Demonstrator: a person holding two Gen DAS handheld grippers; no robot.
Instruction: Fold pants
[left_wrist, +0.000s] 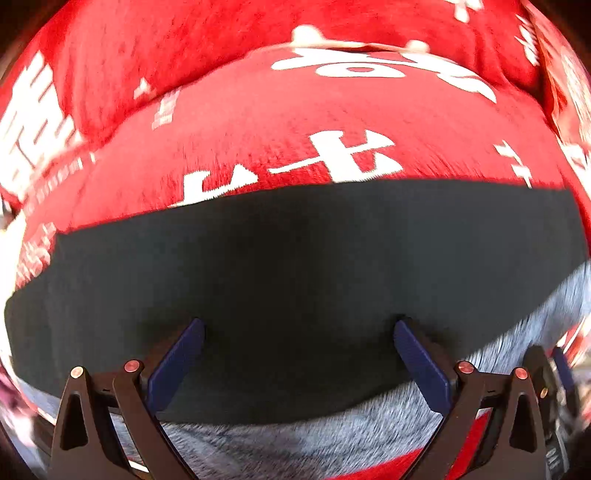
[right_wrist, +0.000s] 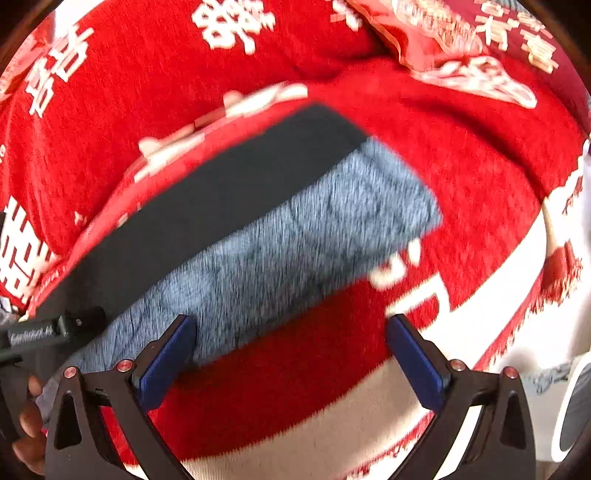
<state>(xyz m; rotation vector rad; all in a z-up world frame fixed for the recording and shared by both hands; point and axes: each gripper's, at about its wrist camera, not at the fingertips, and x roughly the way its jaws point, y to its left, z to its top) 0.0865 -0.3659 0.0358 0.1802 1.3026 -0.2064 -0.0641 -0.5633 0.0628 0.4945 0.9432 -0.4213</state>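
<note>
Bare blanket (right_wrist: 280, 369) (right of pants (right_wrist: 295, 236))

Folded pants (right_wrist: 295, 229) lie on red blanket (right_wrist: 461, 177), fingers (right_wrist: 166, 365) spread.

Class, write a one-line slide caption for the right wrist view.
Open right gripper hovers beside folded grey-and-black pants on a red blanket.

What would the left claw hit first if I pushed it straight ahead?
The left claw, open, points at the pants: its fingertips sit over the dark band, so it would likely meet that cloth first. Beyond lies the red blanket. Depth is unclear in the blur.
</note>
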